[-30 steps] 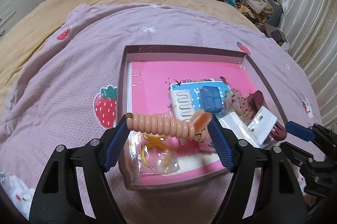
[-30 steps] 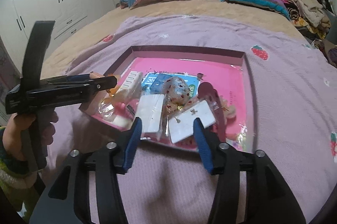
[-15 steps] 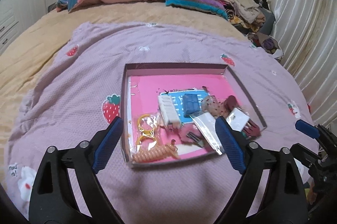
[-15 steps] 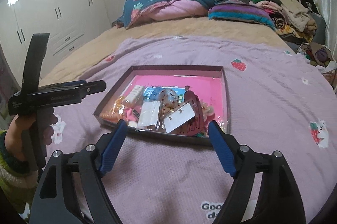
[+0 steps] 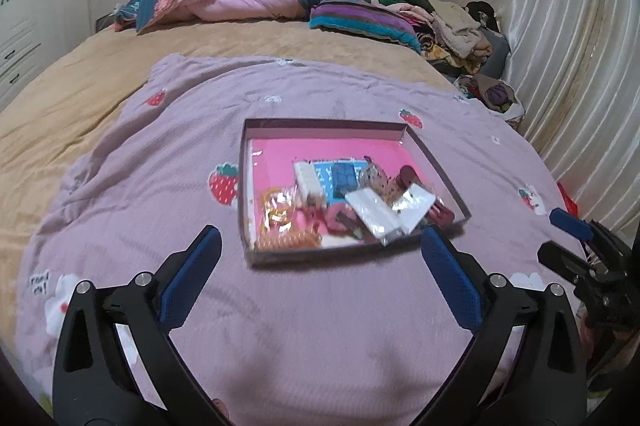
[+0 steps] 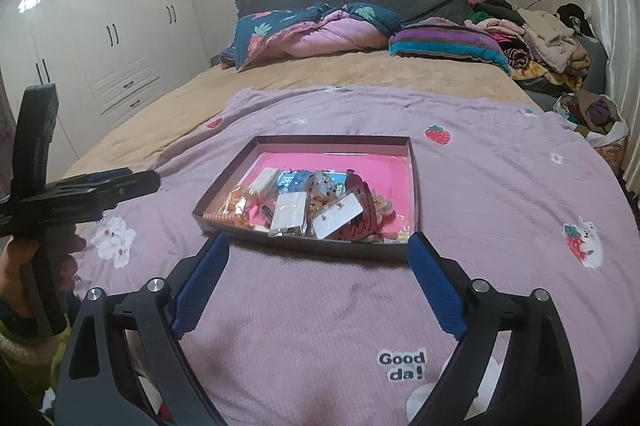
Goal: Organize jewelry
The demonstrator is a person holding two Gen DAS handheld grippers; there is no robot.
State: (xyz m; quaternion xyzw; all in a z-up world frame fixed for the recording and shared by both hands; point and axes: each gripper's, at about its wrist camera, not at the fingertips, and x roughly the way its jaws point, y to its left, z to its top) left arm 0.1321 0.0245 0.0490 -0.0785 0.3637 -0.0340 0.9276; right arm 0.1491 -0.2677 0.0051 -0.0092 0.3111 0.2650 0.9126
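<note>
One tray (image 5: 436, 168), one coiled hair tie (image 5: 288, 240), two white cards (image 6: 337, 217), two tongs (image 5: 318, 276).

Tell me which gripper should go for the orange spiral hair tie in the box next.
Left, probably. The orange spiral hair tie lies in the box's near corner, straight ahead of the left gripper, whose jaws are opening with nothing between them. The right gripper faces the box's other end.

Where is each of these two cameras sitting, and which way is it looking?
Left wrist: on the left gripper, looking down the bed at the tray; its opening, empty fingers frame it.
Right wrist: on the right gripper, same way; fingers opening, empty; a hand shows.
Shared: tray, purple blanket, each other's gripper.
</note>
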